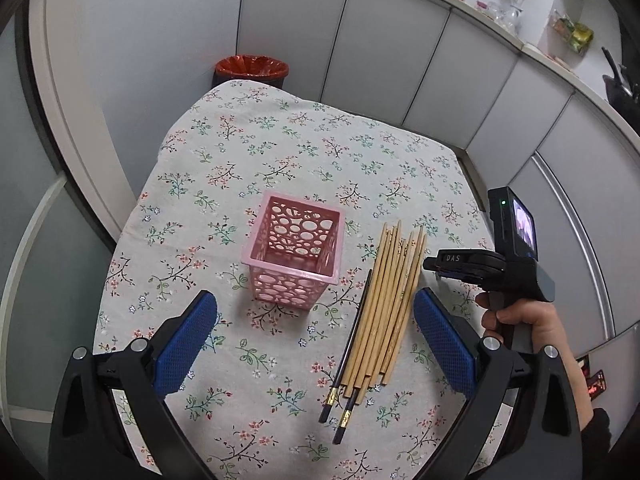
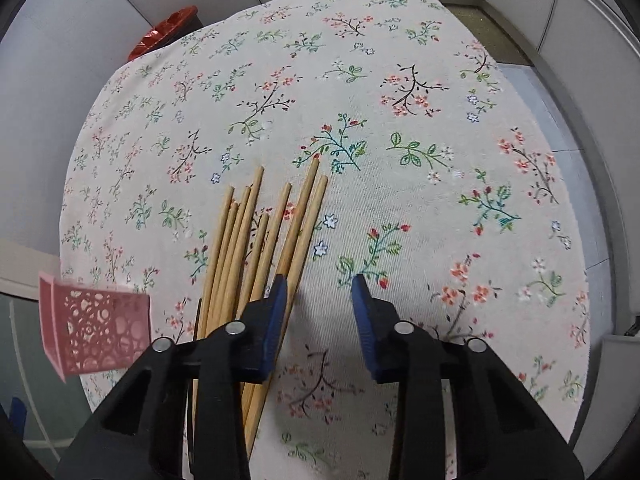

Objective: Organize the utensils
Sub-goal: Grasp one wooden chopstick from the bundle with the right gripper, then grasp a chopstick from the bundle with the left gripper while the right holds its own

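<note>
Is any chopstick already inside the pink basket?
No, the pink basket stands empty, and all the chopsticks lie beside it on the floral tablecloth.

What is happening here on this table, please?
A person is sorting chopsticks with a handheld claw in each hand. A bundle of wooden chopsticks, with two black chopsticks beside it, lies on the flowered tablecloth next to an empty pink basket. The right claw hangs just above the bundle's edge, gripping nothing. The left claw is wide open above the table. No chopstick is in the basket yet.
</note>
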A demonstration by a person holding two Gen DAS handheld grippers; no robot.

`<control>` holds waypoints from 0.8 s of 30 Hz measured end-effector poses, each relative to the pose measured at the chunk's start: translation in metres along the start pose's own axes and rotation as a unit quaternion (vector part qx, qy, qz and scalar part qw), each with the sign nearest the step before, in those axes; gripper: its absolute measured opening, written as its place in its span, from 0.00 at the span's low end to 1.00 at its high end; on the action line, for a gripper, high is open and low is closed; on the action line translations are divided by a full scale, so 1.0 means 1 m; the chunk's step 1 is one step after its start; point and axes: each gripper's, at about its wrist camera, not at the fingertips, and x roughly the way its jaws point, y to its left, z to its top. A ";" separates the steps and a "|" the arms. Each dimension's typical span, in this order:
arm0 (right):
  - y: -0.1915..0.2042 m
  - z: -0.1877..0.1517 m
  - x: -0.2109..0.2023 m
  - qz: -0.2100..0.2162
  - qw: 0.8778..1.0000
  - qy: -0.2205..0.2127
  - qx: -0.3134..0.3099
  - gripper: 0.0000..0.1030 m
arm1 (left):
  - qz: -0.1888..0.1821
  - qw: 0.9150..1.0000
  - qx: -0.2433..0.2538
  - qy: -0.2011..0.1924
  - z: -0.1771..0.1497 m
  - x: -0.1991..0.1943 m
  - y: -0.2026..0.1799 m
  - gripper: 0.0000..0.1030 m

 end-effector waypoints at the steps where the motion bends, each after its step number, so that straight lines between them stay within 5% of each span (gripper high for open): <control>1: -0.001 0.001 0.002 0.002 1.000 0.001 0.002 0.25 | 0.000 1.000 0.000 0.000 0.000 0.000 0.000 0.93; 9: 0.008 0.004 0.013 -0.011 1.000 0.006 -0.018 0.21 | 0.009 1.000 0.024 -0.008 0.000 0.001 -0.011 0.84; 15: -0.011 -0.004 0.007 -0.014 0.999 0.042 -0.009 0.06 | -0.014 0.998 0.054 0.003 -0.003 0.002 -0.031 0.71; 24: -0.075 -0.028 -0.043 0.024 0.998 0.018 0.048 0.05 | -0.054 0.985 0.133 0.096 0.000 0.062 -0.111 0.39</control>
